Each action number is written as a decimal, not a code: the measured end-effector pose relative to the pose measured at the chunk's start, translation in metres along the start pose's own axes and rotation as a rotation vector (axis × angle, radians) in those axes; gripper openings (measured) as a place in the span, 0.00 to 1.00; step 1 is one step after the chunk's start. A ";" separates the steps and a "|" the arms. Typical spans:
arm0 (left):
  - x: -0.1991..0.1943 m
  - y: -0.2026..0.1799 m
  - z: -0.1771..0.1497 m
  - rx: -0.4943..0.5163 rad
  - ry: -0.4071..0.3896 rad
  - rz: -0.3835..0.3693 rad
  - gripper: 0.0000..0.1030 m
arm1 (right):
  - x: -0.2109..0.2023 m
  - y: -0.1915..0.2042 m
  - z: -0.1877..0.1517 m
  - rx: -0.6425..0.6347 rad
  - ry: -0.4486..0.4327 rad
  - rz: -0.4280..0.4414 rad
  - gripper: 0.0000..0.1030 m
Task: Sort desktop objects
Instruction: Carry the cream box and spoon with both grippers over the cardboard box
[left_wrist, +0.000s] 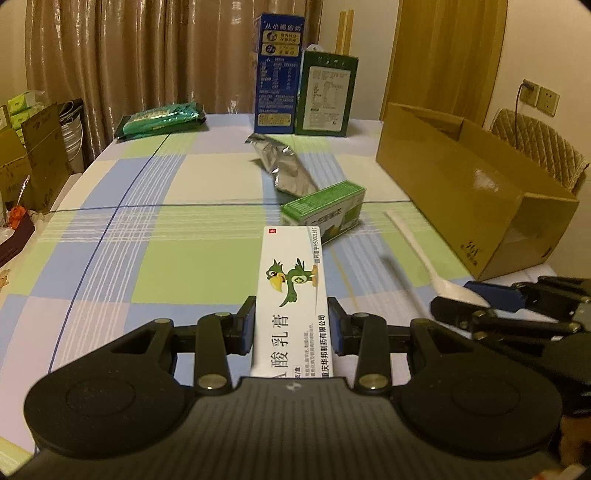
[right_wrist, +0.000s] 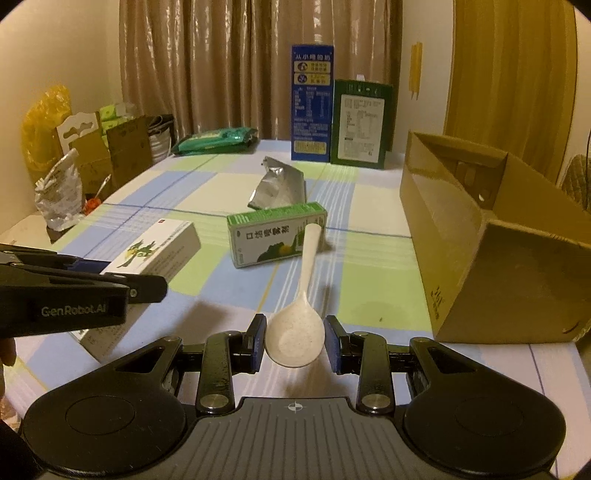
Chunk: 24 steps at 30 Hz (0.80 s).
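My left gripper (left_wrist: 291, 325) is shut on a long white ointment box (left_wrist: 291, 295) printed with a green bird, lifted above the checked tablecloth. That same box (right_wrist: 155, 251) shows at the left of the right wrist view, under the left gripper (right_wrist: 110, 284). My right gripper (right_wrist: 295, 343) is shut on the bowl of a white plastic spoon (right_wrist: 297, 332), whose handle points away over a green medicine box (right_wrist: 277, 234). In the left wrist view the spoon (left_wrist: 424, 254) and right gripper (left_wrist: 476, 310) sit at the right. The green box (left_wrist: 325, 210) lies on the table ahead.
An open cardboard box (left_wrist: 476, 192) (right_wrist: 491, 240) lies on the table's right side. A crumpled silver pouch (left_wrist: 284, 166) lies mid-table. A blue carton (left_wrist: 279, 74), a green carton (left_wrist: 327, 96) and a green packet (left_wrist: 162, 120) stand at the far edge. Bags and boxes crowd the left.
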<state>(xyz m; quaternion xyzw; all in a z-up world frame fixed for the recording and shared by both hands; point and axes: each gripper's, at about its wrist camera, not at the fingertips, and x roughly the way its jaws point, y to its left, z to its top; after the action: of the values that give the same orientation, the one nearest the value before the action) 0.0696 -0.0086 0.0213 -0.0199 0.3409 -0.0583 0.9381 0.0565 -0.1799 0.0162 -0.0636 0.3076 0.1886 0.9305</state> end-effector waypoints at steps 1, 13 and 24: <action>-0.003 -0.003 0.001 0.001 -0.006 -0.002 0.32 | -0.004 0.000 0.000 -0.001 -0.008 -0.002 0.30; -0.032 -0.035 0.005 0.007 -0.042 -0.034 0.32 | -0.041 -0.022 0.012 0.046 -0.094 -0.042 0.30; -0.041 -0.079 0.044 0.068 -0.085 -0.093 0.32 | -0.074 -0.079 0.055 0.101 -0.186 -0.093 0.30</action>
<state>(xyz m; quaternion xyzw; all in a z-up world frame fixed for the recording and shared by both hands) 0.0590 -0.0826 0.0867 -0.0064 0.2975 -0.1123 0.9481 0.0625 -0.2633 0.1044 -0.0132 0.2259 0.1344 0.9647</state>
